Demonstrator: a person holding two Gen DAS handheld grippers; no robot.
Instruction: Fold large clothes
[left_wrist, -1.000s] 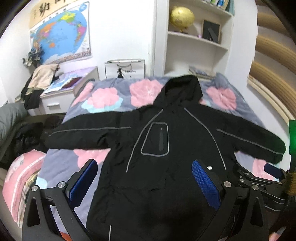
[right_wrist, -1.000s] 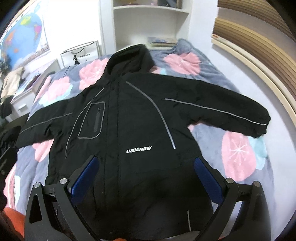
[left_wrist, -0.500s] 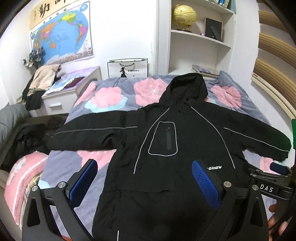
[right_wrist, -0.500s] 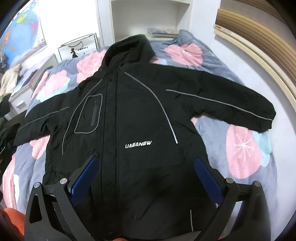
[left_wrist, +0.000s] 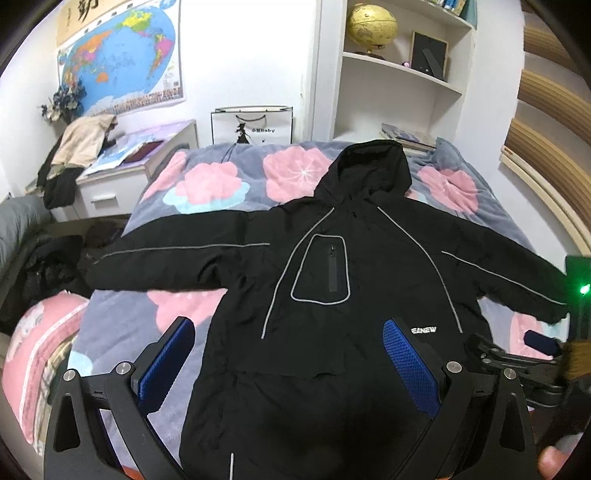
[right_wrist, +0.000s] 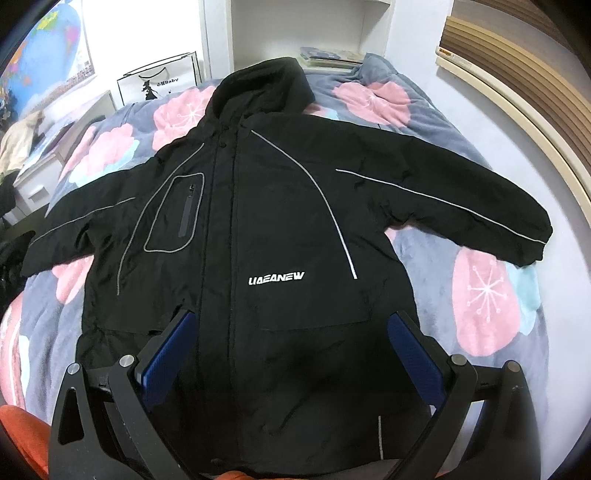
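A large black hooded jacket with grey piping lies flat, front up, on the bed, both sleeves spread out sideways; it also shows in the right wrist view. My left gripper is open and empty, hovering above the jacket's lower left part. My right gripper is open and empty above the lower hem area, and its body shows at the right edge of the left wrist view. The jacket's hood points toward the far wall.
The bed has a grey quilt with pink flowers. A white nightstand with clothes stands at the left. A white shelf with a gold globe and a paper bag are behind the bed. A curved headboard runs along the right.
Both grippers have drawn back and risen a little, so the jacket sits lower and fuller in both views. The jacket has not moved.
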